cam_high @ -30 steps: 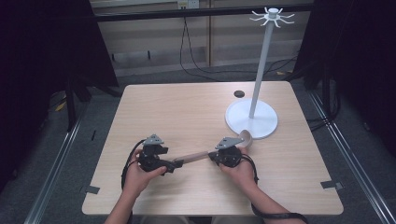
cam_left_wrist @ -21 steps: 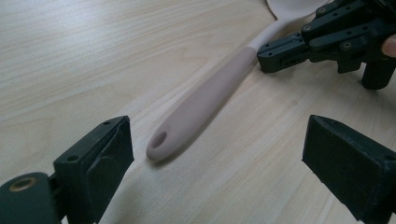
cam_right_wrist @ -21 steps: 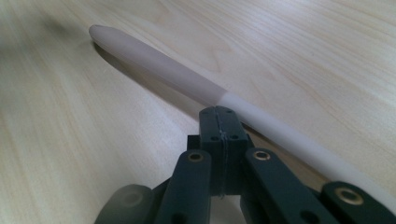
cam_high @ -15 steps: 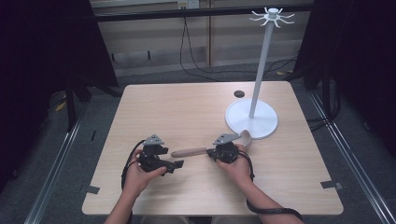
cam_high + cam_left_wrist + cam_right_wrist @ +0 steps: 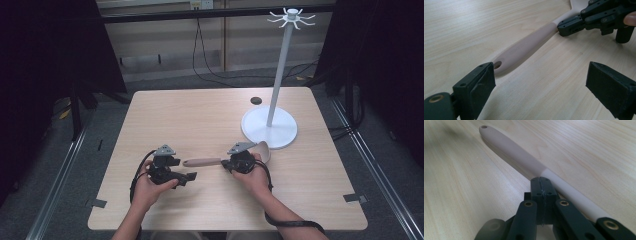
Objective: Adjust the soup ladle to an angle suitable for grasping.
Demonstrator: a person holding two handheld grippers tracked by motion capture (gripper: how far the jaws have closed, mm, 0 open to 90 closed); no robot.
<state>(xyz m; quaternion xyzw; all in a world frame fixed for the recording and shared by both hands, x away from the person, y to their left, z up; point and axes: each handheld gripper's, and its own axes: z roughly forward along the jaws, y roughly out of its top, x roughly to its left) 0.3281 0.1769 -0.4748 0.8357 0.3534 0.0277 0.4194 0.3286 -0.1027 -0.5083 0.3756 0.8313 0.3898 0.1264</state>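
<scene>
A spoon [image 5: 202,162] with a beige handle and a white head lies flat on the wooden table [image 5: 200,115], between my two grippers. My left gripper [image 5: 187,176] is open wide near the handle end, which has a small hole. In the left gripper view the spoon [image 5: 524,47] runs away from just beyond the left jaw, and nothing sits between the jaws [image 5: 544,82]. My right gripper [image 5: 227,164] rests against the spoon's neck. In its own view the right gripper [image 5: 541,190] has its pads pressed together, and the spoon [image 5: 511,150] passes beside them, not between.
A white stand [image 5: 270,131] with a round base, a tall pole and hook arms on top is at the table's right rear, just beyond the spoon's head. A small dark disc [image 5: 256,100] lies behind it. Both hands hold the grippers near the front edge.
The spoon's handle end has swung slightly away from the left gripper's jaws. The right gripper has shifted a little to the left. The left hand has stayed put.
</scene>
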